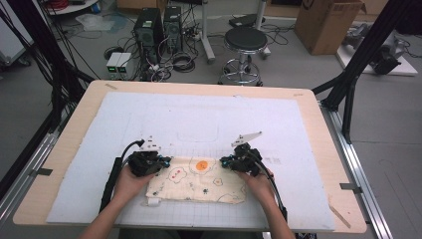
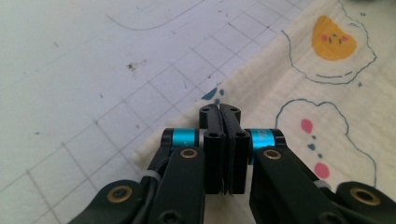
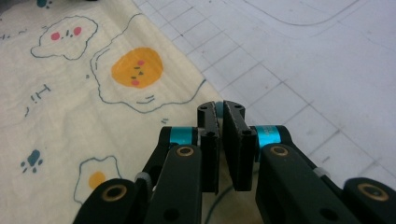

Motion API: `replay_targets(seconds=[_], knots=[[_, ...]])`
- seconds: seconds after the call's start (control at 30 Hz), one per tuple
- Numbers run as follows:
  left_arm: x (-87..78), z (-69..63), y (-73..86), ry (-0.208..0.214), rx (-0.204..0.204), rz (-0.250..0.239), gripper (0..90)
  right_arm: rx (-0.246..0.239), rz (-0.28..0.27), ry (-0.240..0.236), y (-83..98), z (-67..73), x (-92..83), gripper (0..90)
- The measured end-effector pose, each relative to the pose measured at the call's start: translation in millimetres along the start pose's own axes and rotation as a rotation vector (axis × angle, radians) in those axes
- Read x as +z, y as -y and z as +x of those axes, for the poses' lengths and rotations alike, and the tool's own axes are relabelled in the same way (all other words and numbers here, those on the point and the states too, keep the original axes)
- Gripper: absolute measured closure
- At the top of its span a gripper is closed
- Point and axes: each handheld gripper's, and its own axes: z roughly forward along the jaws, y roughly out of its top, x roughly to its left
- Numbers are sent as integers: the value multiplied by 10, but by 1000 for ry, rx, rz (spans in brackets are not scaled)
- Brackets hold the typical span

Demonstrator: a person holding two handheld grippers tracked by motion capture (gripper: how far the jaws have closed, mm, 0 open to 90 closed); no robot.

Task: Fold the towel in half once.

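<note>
A cream cloth (image 1: 199, 181) printed with fried eggs and paw marks lies flat on the white gridded mat (image 1: 199, 114), near the table's front edge. My left gripper (image 1: 167, 160) sits at the cloth's far left corner. In the left gripper view its jaws (image 2: 219, 111) are pressed together on the cloth's edge (image 2: 327, 93). My right gripper (image 1: 223, 162) sits at the far right corner. Its jaws (image 3: 219, 108) are closed to a thin slit over the cloth's corner (image 3: 70, 93), beside an orange yolk print (image 3: 137, 67).
The mat covers most of the wooden table (image 1: 318, 129), with bare mat beyond the cloth. On the floor behind the table stand a black stool (image 1: 245, 40), computer towers (image 1: 149, 30) with cables, and a cardboard box (image 1: 328, 22).
</note>
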Motion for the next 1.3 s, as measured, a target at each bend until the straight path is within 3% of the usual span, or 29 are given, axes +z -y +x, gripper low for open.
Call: replay_targets(seconds=[0.3,0.53,0.73,0.9,1.0,1.3], knots=[[-75,93,110,-5,-46,-32,863,19,1,25,128,-61,-159,842],[-81,88,120,-13,-30,-36,857,34,1,41,209,-131,-263,833],[-85,91,128,-6,-32,-43,831,50,-23,28,280,-174,-332,799],[-161,69,130,22,-15,-83,770,48,-71,10,286,-126,-398,741],[-243,55,146,53,-26,-112,721,46,-109,-7,295,-91,-459,694],[-422,-50,164,102,-38,-189,585,28,-139,-25,383,124,-559,555]])
